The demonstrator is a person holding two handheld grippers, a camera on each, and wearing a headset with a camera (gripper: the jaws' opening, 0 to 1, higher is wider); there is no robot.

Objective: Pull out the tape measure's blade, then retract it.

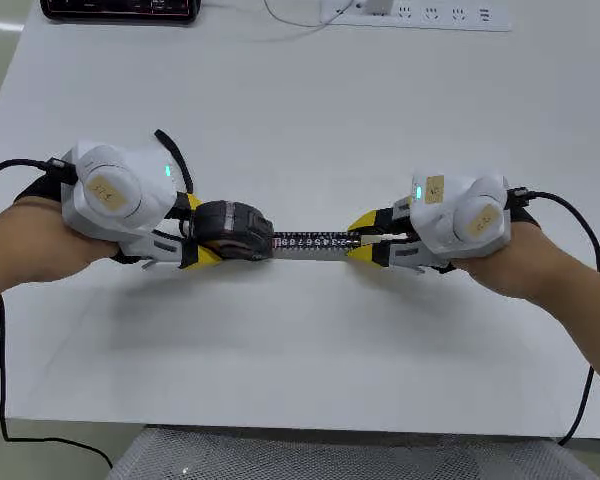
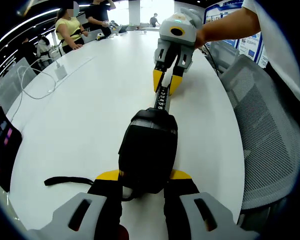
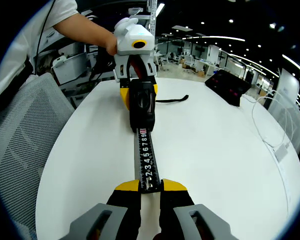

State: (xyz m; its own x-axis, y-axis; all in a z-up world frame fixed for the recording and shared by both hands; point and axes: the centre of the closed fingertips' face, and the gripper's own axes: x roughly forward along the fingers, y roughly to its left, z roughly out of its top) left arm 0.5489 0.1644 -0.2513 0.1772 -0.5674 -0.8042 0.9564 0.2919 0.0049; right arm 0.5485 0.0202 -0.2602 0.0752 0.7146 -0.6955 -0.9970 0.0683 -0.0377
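The tape's case (image 1: 230, 230) sits low over the table (image 1: 280, 120), clamped across its sides between the nearly closed jaws of the left gripper (image 1: 200, 230). A short run of blade (image 1: 315, 241) spans from the case's mouth to the right gripper (image 1: 361, 238), whose jaws are pinched flat on the blade's free end. A strap (image 2: 65, 180) trails on the table behind the case. The case looks hard, chunky and fairly heavy, so a squeeze on its sides should hold. The blade is probably thin, slick and spring-loaded. It is best gripped at its tip and eased back, or it may snap into the case.
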